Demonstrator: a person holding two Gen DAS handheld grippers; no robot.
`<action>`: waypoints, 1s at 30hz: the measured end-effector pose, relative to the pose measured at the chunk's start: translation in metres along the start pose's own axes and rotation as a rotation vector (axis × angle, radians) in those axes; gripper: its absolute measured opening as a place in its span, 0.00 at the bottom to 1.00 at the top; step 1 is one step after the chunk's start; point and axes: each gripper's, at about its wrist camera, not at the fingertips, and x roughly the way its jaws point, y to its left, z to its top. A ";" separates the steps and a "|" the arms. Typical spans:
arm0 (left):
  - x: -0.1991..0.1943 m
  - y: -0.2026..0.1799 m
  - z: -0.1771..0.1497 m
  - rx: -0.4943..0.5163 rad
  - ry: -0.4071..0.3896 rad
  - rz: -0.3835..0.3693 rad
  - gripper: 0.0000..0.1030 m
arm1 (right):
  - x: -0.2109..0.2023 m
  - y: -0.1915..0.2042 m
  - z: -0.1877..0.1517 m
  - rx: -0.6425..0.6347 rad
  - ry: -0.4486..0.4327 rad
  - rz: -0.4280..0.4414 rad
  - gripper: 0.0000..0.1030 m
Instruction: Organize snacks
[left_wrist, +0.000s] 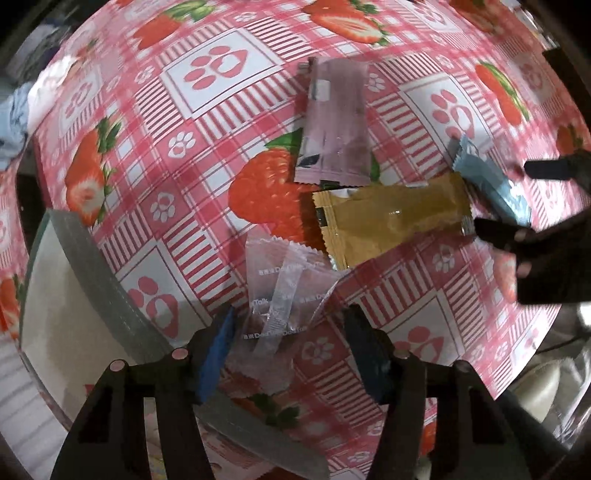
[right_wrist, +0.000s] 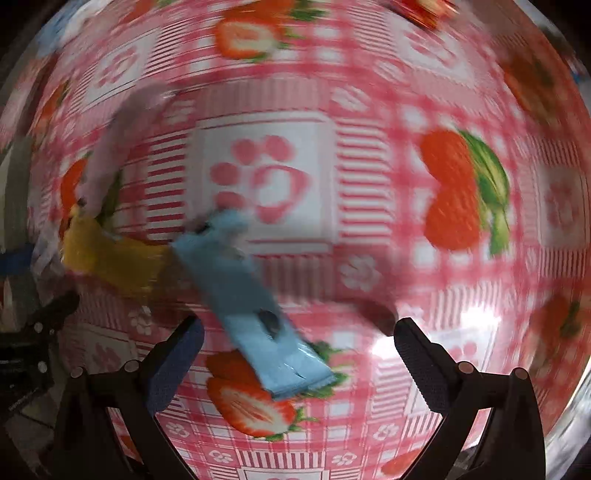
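Table under pink checked oilcloth (left_wrist: 207, 155), strawberry and paw prints; bright glare spot (right_wrist: 476, 317) on its surface.

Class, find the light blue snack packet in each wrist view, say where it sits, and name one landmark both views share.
Left wrist view: the light blue packet lies at the right, beyond the yellow packet.
Right wrist view: the light blue packet lies diagonally at lower centre, between the open fingers.
Shared landmark: the yellow packet, touching its end.
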 end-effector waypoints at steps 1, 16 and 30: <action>0.000 0.003 -0.001 -0.005 -0.001 0.000 0.62 | 0.001 0.004 0.002 -0.009 0.008 0.007 0.99; -0.036 0.045 -0.029 -0.161 -0.060 -0.108 0.30 | -0.016 0.003 -0.002 0.054 0.021 0.133 0.27; -0.094 0.078 -0.071 -0.242 -0.163 -0.150 0.30 | -0.048 -0.010 -0.022 0.137 -0.007 0.205 0.27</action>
